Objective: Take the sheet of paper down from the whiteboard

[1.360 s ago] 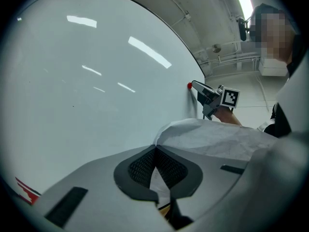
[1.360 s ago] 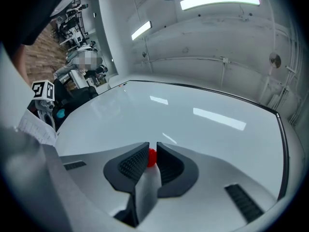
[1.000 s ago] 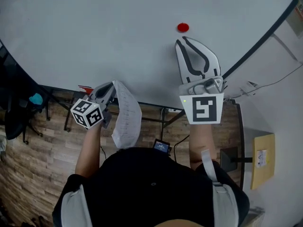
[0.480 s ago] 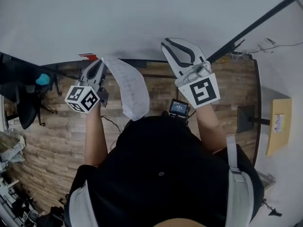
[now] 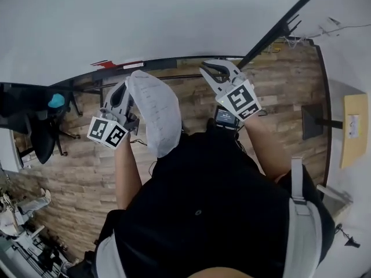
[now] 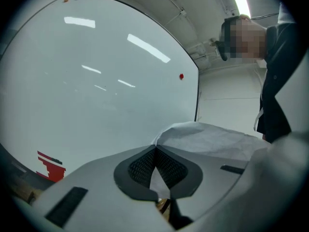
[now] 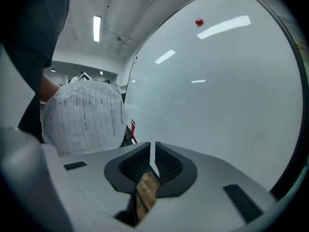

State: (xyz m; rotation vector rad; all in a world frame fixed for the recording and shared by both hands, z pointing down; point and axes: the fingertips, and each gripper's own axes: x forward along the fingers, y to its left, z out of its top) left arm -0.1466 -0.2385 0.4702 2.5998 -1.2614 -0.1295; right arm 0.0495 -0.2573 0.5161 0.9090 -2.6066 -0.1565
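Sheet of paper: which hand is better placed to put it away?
Left: the left tongs pinch the sheet of paper, off the whiteboard; the right tongs, which have just been closing, hold nothing.

The sheet of paper [image 5: 155,116] sits in the left tool [image 5: 122,91], beside the right tool [image 5: 213,68], before the whiteboard [image 5: 174,16].

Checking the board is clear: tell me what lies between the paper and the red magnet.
Nothing: in the left gripper view, only bare whiteboard shows between the paper and the red magnet.
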